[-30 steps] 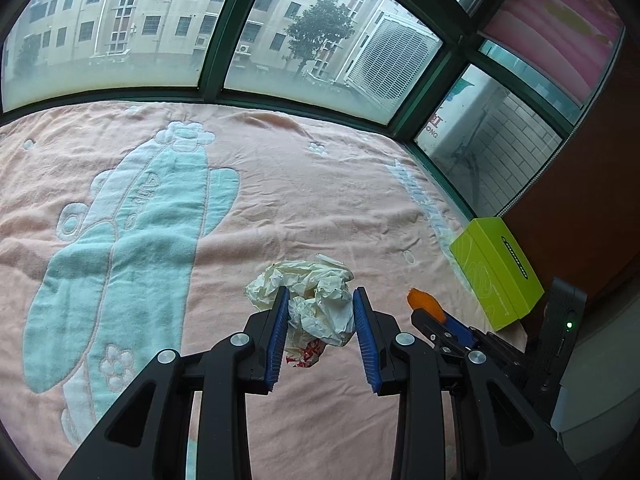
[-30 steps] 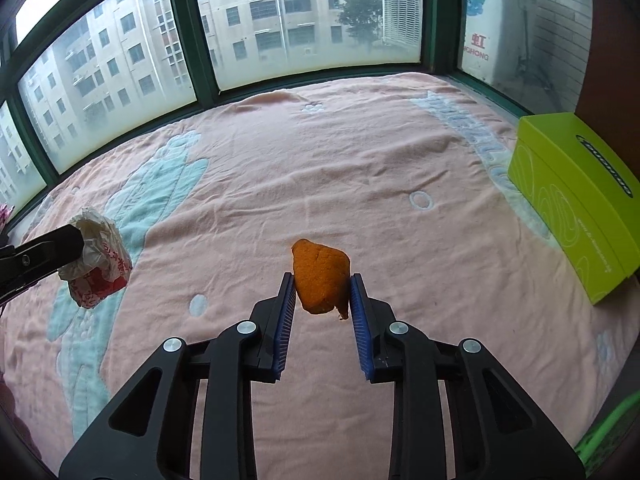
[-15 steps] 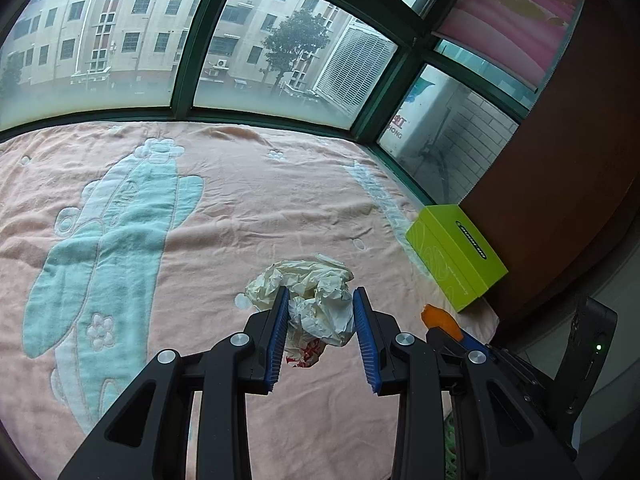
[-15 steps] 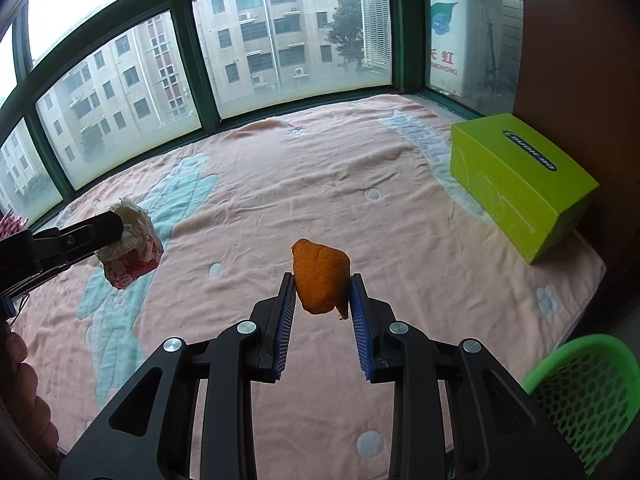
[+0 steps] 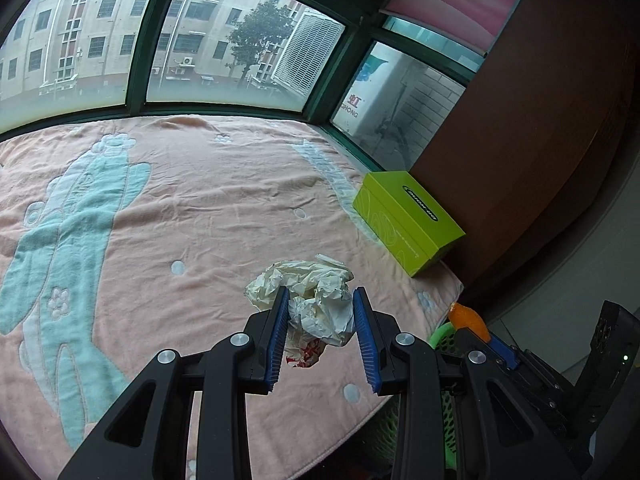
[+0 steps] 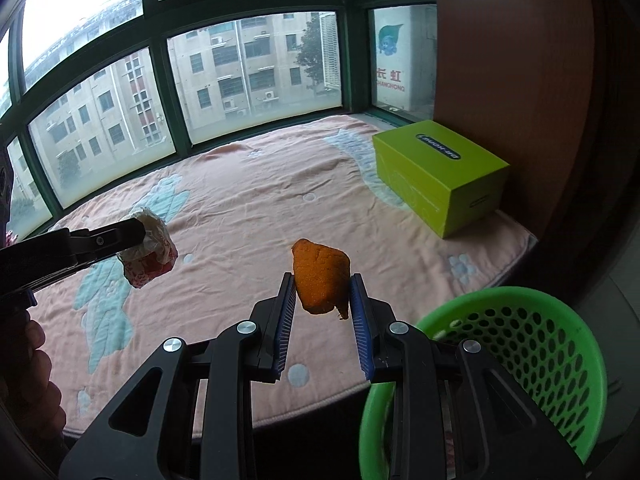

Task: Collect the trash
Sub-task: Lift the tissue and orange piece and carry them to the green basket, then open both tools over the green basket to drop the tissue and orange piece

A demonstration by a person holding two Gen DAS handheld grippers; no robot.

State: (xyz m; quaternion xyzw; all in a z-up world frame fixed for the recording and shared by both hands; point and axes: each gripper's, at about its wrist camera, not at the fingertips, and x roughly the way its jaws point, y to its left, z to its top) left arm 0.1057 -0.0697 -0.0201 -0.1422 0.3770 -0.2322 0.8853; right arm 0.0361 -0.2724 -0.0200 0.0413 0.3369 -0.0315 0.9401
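Left wrist view: my left gripper [image 5: 320, 320] grasps crumpled paper [image 5: 316, 300]. My right gripper [image 6: 322, 300] clamps an orange peel [image 6: 320, 276] near the green basket [image 6: 520, 344].

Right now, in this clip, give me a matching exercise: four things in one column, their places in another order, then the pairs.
Things:
1. crumpled paper
2. orange peel
3. green box
4. green basket

Places:
A. on the floor beside the bed's edge
B. between the right gripper's pads
C. on the pink blanket, by the wooden panel
D. between the left gripper's pads

Pairs: 1-D, 2-B, 3-C, 4-A
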